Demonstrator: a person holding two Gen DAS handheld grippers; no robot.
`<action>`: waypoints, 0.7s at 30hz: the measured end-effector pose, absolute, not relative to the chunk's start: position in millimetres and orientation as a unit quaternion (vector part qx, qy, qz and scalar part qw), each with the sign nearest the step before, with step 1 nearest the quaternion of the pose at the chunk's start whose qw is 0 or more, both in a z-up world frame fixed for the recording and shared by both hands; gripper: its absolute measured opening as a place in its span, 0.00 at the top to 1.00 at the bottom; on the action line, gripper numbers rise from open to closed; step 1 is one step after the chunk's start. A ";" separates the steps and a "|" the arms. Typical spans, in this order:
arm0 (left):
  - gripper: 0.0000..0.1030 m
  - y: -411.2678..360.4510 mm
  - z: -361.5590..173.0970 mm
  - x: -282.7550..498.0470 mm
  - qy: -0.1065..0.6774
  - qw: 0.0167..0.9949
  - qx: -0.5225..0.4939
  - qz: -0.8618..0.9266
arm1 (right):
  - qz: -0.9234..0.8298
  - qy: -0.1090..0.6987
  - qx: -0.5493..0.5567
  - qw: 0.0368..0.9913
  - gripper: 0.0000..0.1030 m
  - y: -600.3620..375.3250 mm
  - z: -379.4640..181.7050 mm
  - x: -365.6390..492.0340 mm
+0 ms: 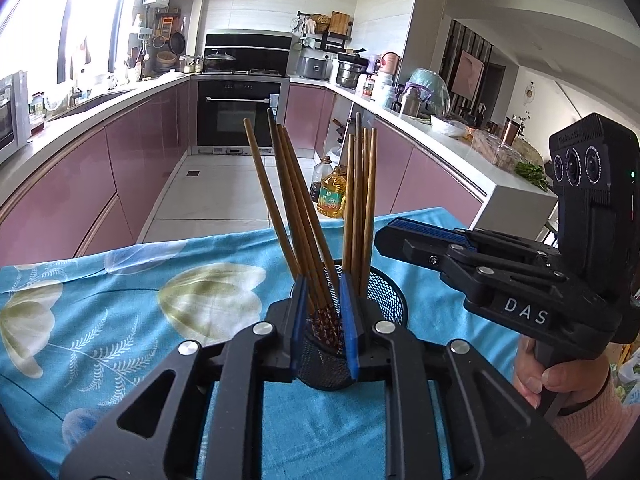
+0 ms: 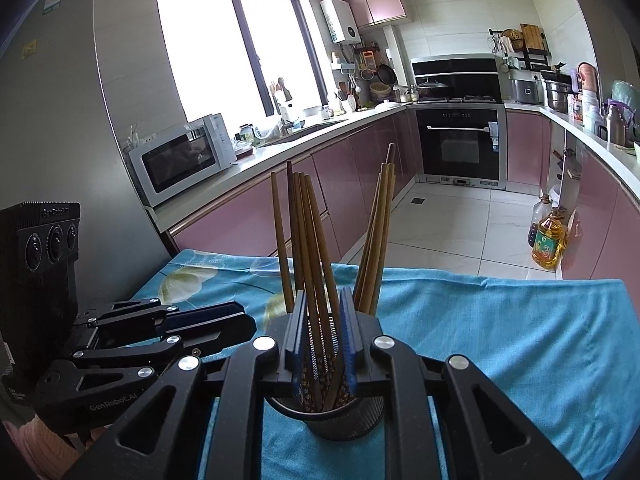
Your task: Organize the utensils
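A black mesh cup (image 1: 386, 294) (image 2: 332, 420) stands on the blue flowered cloth (image 1: 120, 320) and holds several brown chopsticks in two bundles. One bundle (image 1: 296, 208) leans left and the other (image 1: 362, 200) stands upright. My left gripper (image 1: 322, 280) is just above the cup's rim, its blue pads a little apart around the patterned lower ends of the leaning bundle, with a gap showing. My right gripper (image 2: 323, 294) (image 1: 384, 234) also stands slightly open with chopsticks (image 2: 308, 248) rising between its pads. The left gripper (image 2: 246, 318) shows at the left of the right wrist view.
The clothed table's far edge (image 2: 480, 276) drops to a tiled kitchen floor. Oil bottles (image 1: 332, 190) stand on the floor by the pink cabinets. A microwave (image 2: 180, 158) sits on the left counter. A person's hand (image 1: 560, 376) in a pink sleeve holds the right gripper.
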State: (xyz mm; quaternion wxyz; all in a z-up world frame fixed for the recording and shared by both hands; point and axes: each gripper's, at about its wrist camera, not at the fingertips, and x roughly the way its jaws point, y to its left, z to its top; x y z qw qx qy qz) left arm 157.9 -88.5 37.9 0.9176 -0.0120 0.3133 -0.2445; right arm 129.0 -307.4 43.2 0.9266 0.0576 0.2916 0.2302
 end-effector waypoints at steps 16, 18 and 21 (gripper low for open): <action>0.05 -33.8 11.9 100.2 0.220 0.966 -0.029 -0.136 | 0.154 0.226 0.034 0.961 0.06 -313.4 21.0 66.3; 0.05 -28.0 10.2 88.0 0.207 0.970 -0.031 -0.123 | 0.146 0.218 0.024 0.965 0.06 -311.4 16.5 58.0; 0.05 -19.3 9.1 74.8 0.192 0.975 -0.035 -0.109 | 0.131 0.202 0.014 0.970 0.06 -309.7 12.0 49.2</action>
